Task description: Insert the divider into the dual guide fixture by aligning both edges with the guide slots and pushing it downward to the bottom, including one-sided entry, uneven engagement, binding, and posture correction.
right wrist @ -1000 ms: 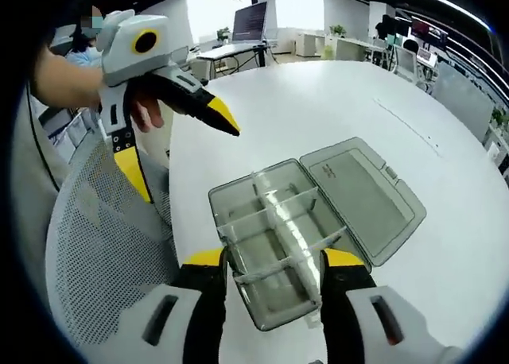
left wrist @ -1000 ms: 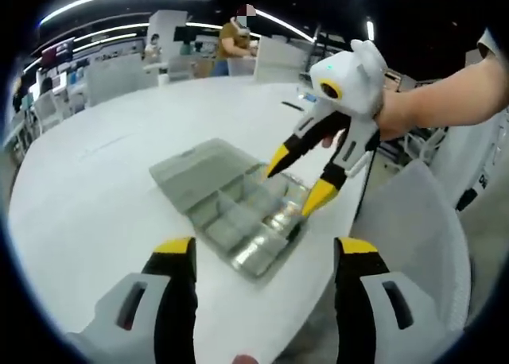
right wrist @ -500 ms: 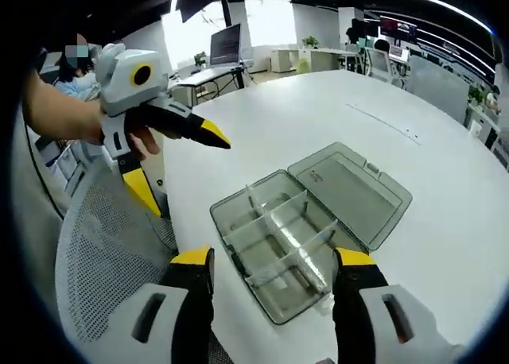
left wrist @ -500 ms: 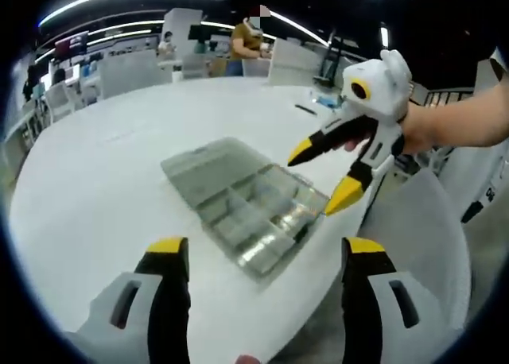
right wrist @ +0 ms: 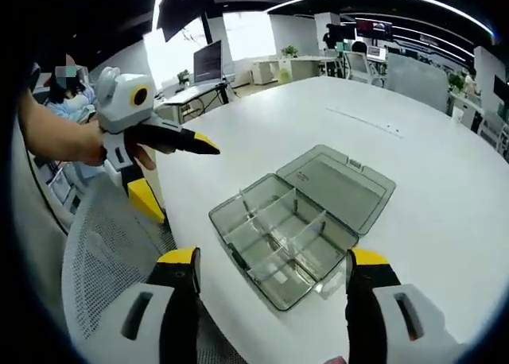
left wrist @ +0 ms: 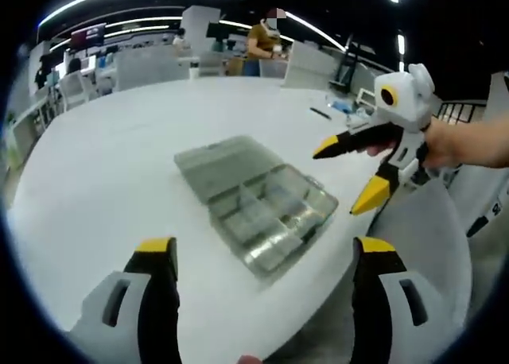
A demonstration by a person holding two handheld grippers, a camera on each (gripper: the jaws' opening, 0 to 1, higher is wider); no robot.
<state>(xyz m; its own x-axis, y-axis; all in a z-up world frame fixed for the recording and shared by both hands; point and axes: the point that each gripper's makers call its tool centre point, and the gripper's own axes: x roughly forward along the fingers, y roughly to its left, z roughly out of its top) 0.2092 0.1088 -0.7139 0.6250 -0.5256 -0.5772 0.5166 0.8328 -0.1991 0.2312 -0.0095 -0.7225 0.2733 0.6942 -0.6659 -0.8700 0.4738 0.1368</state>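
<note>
Spreading wide across both views, a round white table (left wrist: 95, 165) carries the work near its edge, with a grey mesh chair (right wrist: 103, 261) tucked just beside that edge. The left gripper (left wrist: 262, 257) hangs above the table's near edge with its jaws far apart and nothing between them; seen from the right gripper view it (right wrist: 171, 169) is held off the edge, over the chair. The right gripper (right wrist: 270, 269) also stands wide open and empty — in the left gripper view it (left wrist: 350, 173) hovers past the table's rim, gripped by a hand (left wrist: 445, 141). Between them lies a clear grey compartment box (right wrist: 286, 237), lid folded flat open, its translucent dividers (right wrist: 266, 241) standing upright inside. Desks and monitors fill the background.
</note>
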